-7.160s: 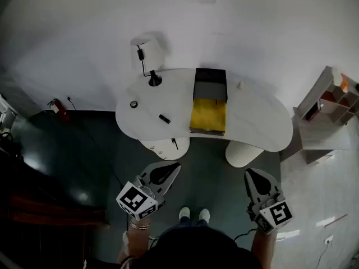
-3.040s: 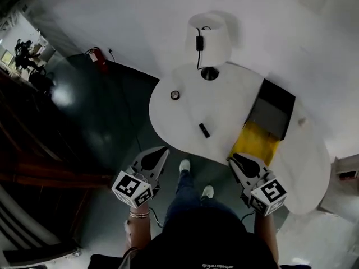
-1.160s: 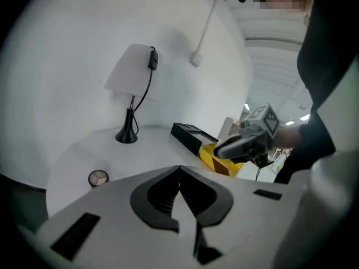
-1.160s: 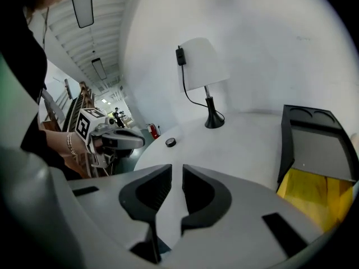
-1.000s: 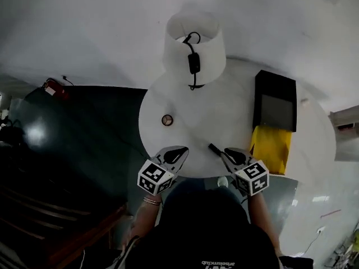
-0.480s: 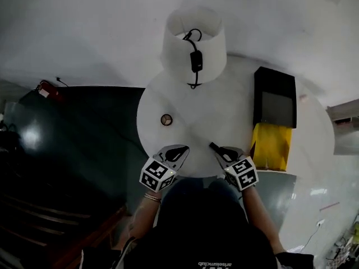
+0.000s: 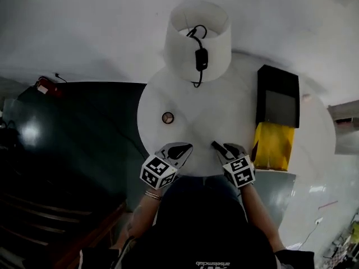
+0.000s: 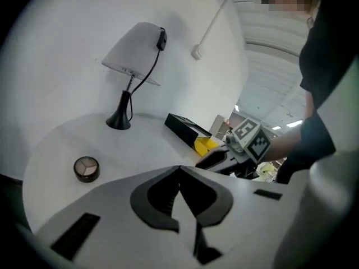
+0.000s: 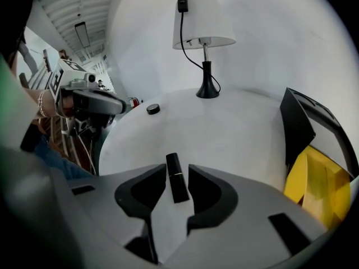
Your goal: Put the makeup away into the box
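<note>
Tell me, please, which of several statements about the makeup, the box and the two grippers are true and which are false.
1. The lipstick lies inside the box. False: it lies on the table between the right gripper's jaws, which have just been opening and do not press on it.
2. The left gripper's jaws are together with nothing between them. True.
3. The compact sits on the table, away from both grippers. True.
4. The box is closed. False: it stands open, with its yellow inside showing.
</note>
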A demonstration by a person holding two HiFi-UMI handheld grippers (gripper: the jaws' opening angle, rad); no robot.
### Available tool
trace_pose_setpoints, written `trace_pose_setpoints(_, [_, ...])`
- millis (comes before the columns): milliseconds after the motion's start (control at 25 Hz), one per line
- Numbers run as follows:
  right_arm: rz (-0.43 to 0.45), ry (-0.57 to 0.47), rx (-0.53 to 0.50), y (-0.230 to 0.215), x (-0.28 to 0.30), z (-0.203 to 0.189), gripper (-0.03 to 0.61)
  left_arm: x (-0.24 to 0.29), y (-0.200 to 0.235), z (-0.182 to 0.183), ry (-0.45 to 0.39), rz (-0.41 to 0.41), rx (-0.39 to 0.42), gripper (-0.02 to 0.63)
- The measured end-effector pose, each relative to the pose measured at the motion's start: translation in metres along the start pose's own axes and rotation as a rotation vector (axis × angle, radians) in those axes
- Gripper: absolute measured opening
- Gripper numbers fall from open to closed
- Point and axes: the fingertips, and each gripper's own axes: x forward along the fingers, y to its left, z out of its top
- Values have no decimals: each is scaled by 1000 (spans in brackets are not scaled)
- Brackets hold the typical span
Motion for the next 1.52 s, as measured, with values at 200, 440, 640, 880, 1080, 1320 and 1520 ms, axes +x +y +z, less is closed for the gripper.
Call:
trace_pose_setpoints(200, [27,25,-20,3,7,1,147,-1,3,0,11,-6,1,11])
trace_pose_setpoints(440, [21,48,0,0,11,-5,147,-3,6,0,17,5,15,11])
trace_pose_setpoints(640, [6,40,9,1,12,-10,146,-5,5,-2,18,11,22,9])
trace_pose_setpoints(880, [13,12,42,0,10,-11,104,-5,6,-1,10,39,27,11])
trace_pose_setpoints(1080, [38,-4,47,4,5,-9,104,-9,6,-3,3,65,29,11])
trace_pose_setpoints(1320, [63,-25,36,10,-2,-3,103,-10,5,-4,-5,73,24,11])
trace_pose_setpoints(1520, [72,-45,19,17,-9,5,103,-11,3,-2,-14,66,34,11])
